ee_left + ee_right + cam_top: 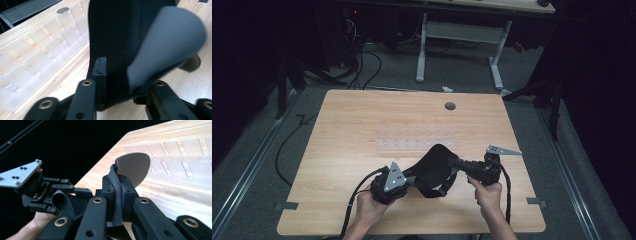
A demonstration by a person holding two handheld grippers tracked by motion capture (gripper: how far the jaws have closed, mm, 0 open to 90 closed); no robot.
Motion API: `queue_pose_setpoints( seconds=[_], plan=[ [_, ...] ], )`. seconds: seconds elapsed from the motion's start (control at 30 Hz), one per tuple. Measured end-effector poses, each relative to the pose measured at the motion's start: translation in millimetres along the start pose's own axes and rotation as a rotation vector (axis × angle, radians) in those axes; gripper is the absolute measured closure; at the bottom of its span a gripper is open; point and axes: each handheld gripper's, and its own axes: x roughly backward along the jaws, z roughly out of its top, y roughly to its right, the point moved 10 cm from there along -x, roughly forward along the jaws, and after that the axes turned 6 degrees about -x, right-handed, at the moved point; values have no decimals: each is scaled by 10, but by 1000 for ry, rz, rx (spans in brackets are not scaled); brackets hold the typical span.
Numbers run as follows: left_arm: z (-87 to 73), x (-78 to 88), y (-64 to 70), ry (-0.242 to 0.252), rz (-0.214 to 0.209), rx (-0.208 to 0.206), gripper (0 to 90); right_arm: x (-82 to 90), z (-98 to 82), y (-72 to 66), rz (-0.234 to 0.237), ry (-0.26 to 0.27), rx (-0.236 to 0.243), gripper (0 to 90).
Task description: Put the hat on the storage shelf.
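A light wooden table (362, 120) stands on grey carpet (462, 70) in a dark room.

Black fabric piece (435, 167) between grippers

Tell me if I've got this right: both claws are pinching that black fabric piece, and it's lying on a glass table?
Not quite: the table is wood, not glass, as the high view shows by its light grain. The rest holds: the left claw and the right claw each pinch the black fabric piece.
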Motion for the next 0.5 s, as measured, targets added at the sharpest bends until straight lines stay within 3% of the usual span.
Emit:
queue_pose_setpoints(
  seconds=[0.33,0.5],
  plan=[
    [19,54,143,-37,-70,3,856,-114,126,49,-28,19,19,814],
    [93,80,260,-31,-120,37,864,-119,188,28,-16,50,-7,651]
  ],
)
